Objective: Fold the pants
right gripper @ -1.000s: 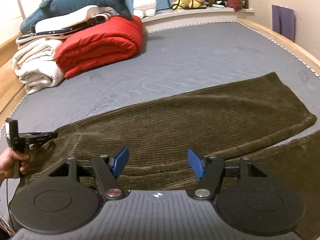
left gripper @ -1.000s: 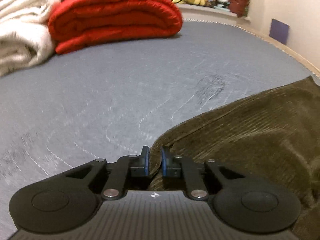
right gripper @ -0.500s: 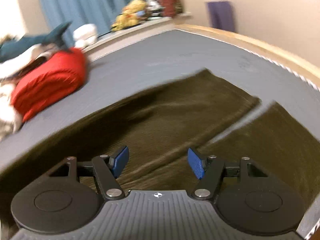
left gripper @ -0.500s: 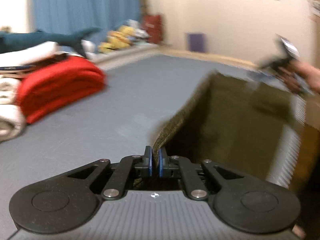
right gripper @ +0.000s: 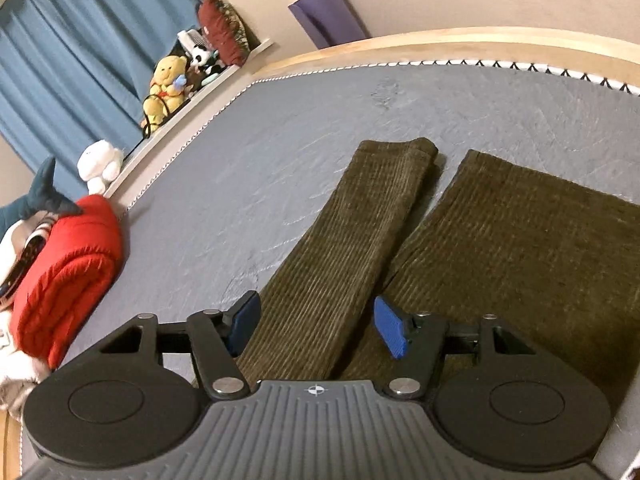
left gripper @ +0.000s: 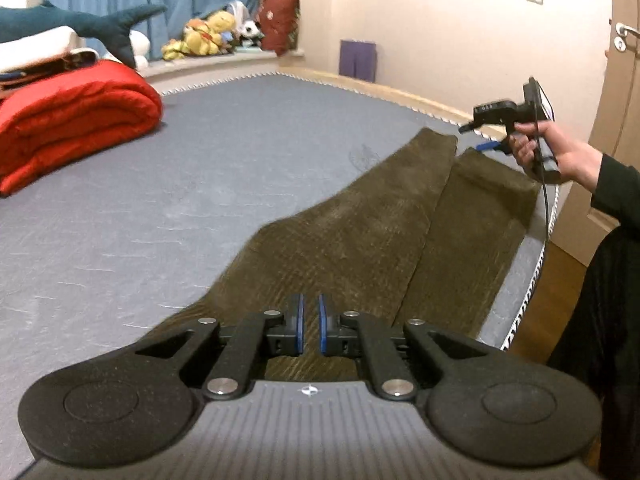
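Observation:
Olive-brown corduroy pants [left gripper: 372,240] lie on the grey mattress [left gripper: 160,200], both legs stretched toward the far right edge. My left gripper [left gripper: 310,330] sits over the waist end with its jaws nearly closed; a narrow gap shows and I cannot tell whether cloth is pinched. My right gripper [right gripper: 318,330] is open and empty, hovering low over the two leg ends [right gripper: 400,208]. It also shows in the left wrist view [left gripper: 508,120], held in a hand above the hems.
A rolled red quilt [left gripper: 72,120] and white bedding lie at the left. A shark plush [left gripper: 100,24] and stuffed toys [right gripper: 168,84] sit on the window ledge. The mattress's right edge [left gripper: 532,272] drops to the wooden floor. A door stands far right.
The left gripper swung from the mattress surface to look along the pants. The right gripper moved from the middle of the pants to the leg ends and stayed open.

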